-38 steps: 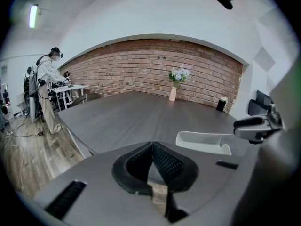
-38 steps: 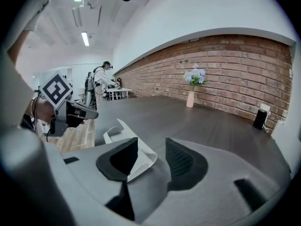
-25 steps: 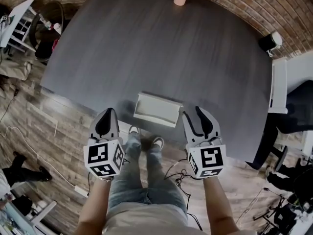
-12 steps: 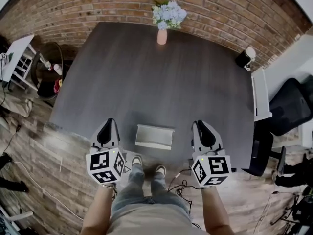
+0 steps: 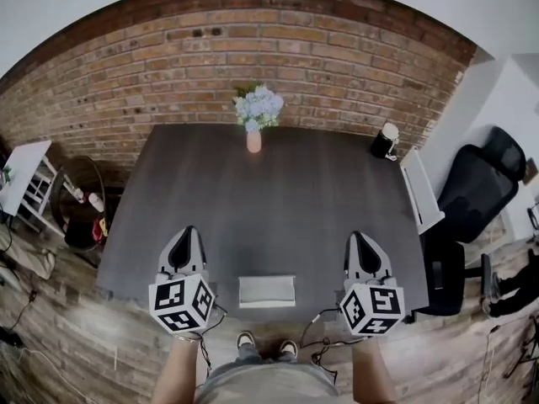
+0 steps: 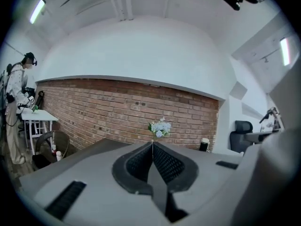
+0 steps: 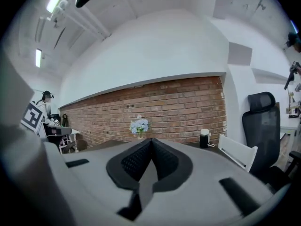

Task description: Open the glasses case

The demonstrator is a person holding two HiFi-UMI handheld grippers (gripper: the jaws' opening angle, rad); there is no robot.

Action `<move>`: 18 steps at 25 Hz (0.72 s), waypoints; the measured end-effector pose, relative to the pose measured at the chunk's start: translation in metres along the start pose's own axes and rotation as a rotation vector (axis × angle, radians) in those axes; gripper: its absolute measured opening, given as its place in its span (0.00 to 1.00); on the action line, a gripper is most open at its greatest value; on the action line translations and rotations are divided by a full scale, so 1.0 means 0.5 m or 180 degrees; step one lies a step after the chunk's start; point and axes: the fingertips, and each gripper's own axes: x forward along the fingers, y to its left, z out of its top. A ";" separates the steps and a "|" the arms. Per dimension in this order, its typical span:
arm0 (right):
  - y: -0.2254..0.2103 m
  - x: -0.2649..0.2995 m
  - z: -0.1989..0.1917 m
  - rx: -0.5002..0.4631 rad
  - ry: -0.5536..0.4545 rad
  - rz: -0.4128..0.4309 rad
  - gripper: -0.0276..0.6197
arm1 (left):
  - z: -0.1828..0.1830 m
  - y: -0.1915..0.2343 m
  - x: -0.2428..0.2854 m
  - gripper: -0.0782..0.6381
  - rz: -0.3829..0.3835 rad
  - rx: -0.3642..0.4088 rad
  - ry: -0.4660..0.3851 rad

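Observation:
A pale grey-white glasses case (image 5: pixel 267 291) lies flat and closed at the near edge of the dark table (image 5: pixel 278 209), midway between my two grippers. My left gripper (image 5: pixel 186 236) hovers just left of the case, jaws shut with nothing between them. At the case's right, my right gripper (image 5: pixel 363 241) is also shut and empty. Neither touches the case. Both point roughly level toward the brick wall; in the left gripper view the jaws (image 6: pixel 152 144) meet tip to tip, and in the right gripper view (image 7: pixel 151 141) likewise. The case is out of sight in both gripper views.
A pink vase of pale blue flowers (image 5: pixel 255 116) stands at the table's far edge, and a dark cylinder with a white top (image 5: pixel 385 141) at its far right corner. A white chair (image 5: pixel 417 190) and black office chair (image 5: pixel 476 188) stand right. A person (image 6: pixel 16 102) stands far left.
Both grippers rose and tilted up toward level. The right gripper's jaws went from open to shut. The head view lifted, so the wall now shows and the case sits lower in the picture.

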 end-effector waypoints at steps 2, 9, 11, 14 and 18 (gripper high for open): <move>-0.026 -0.008 0.010 0.0001 0.0008 -0.0132 0.05 | 0.019 -0.002 0.009 0.12 -0.0060 -0.0001 -0.0043; -0.068 -0.017 0.022 0.0020 0.0078 -0.0338 0.05 | 0.034 0.002 0.035 0.12 -0.0160 -0.0039 -0.0028; -0.068 -0.016 0.022 0.0016 0.0105 -0.0342 0.05 | 0.030 0.002 0.037 0.12 -0.0168 -0.0060 -0.0016; -0.067 -0.014 0.021 -0.0071 0.0154 -0.0367 0.05 | 0.025 -0.002 0.037 0.12 -0.0175 -0.0075 0.0001; -0.061 -0.006 0.012 -0.0057 0.0221 -0.0328 0.05 | 0.018 -0.006 0.036 0.12 -0.0179 -0.0077 0.0036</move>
